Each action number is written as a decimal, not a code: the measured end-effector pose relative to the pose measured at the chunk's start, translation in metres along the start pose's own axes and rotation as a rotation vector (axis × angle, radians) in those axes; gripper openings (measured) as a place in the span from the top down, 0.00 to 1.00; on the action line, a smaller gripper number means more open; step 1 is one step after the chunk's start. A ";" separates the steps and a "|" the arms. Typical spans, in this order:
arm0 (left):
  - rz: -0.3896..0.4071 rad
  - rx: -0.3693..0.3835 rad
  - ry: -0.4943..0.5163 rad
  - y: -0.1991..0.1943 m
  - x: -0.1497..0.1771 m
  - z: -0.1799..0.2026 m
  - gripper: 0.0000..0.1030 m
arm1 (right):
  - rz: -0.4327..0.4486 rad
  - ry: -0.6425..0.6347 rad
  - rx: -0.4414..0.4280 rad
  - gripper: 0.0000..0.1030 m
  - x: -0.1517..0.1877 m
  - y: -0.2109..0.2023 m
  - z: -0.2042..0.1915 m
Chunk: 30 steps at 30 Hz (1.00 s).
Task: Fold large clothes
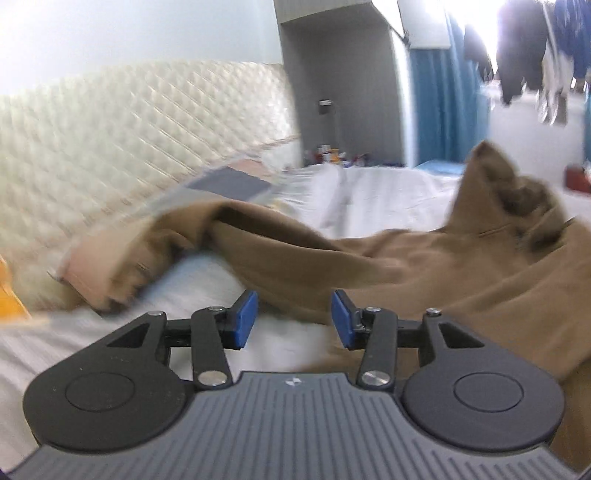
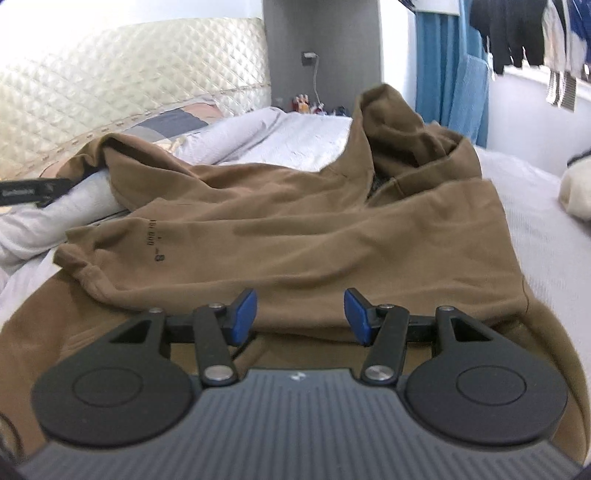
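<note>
Both tools (image 1: 294, 319) (image 2: 300, 316) gape empty above the brown hoodie (image 2: 295, 221).

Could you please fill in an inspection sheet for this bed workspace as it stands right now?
Surface: bed with white sheet, rumpled.
Job's things: brown hoodie spread out, part folded, hood bunched up.
Clutter: patterned pillow by the quilted headboard.
Grippers: left gripper and right gripper open, nothing between the pads.
Cables: cord from wall socket.
Surroundings: blue curtain, hanging clothes.
</note>
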<state>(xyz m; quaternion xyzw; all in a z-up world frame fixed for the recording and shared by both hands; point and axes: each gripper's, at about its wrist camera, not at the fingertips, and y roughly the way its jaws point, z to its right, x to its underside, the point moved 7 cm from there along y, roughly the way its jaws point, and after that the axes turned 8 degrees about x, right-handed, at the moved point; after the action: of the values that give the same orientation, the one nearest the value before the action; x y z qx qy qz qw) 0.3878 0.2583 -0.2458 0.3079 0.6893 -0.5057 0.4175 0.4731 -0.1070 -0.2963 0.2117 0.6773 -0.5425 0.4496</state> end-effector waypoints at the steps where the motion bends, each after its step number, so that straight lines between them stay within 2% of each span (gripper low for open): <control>1: -0.006 -0.026 0.024 0.005 -0.002 -0.011 0.51 | -0.004 0.007 0.008 0.46 0.000 0.004 0.003; 6: -0.071 -0.156 0.106 0.047 -0.007 -0.069 0.51 | 0.014 0.048 0.044 0.46 -0.007 0.020 0.018; 11: -0.149 -0.296 0.198 0.102 -0.002 -0.130 0.51 | -0.039 0.068 0.063 0.46 -0.001 0.044 0.025; 16: -0.201 -0.384 0.212 0.147 0.000 -0.183 0.51 | -0.072 0.077 0.076 0.46 0.000 0.062 0.024; 21: -0.306 -0.360 0.213 0.179 0.005 -0.209 0.49 | -0.085 0.083 0.093 0.46 -0.006 0.076 0.023; 22: -0.320 -0.356 0.222 0.184 0.004 -0.211 0.51 | -0.086 0.086 0.096 0.46 -0.007 0.078 0.023; 23: -0.340 -0.345 0.235 0.187 0.003 -0.212 0.57 | -0.087 0.089 0.098 0.46 -0.007 0.079 0.023; 24: -0.359 -0.324 0.242 0.189 0.002 -0.212 0.72 | -0.088 0.093 0.099 0.46 -0.009 0.081 0.024; 25: -0.378 -0.316 0.247 0.189 -0.001 -0.211 0.78 | -0.089 0.094 0.100 0.46 -0.010 0.082 0.023; 28: -0.388 -0.287 0.224 0.175 -0.021 -0.212 0.86 | -0.086 0.090 0.100 0.46 -0.011 0.082 0.021; 30: -0.385 -0.267 0.175 0.159 -0.040 -0.214 0.86 | -0.084 0.094 0.102 0.46 -0.011 0.080 0.023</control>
<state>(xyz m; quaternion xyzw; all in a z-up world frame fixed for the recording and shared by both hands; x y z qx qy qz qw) 0.4846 0.5098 -0.2509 0.1558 0.8295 -0.4518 0.2889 0.5498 -0.1005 -0.3307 0.2309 0.6774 -0.5840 0.3831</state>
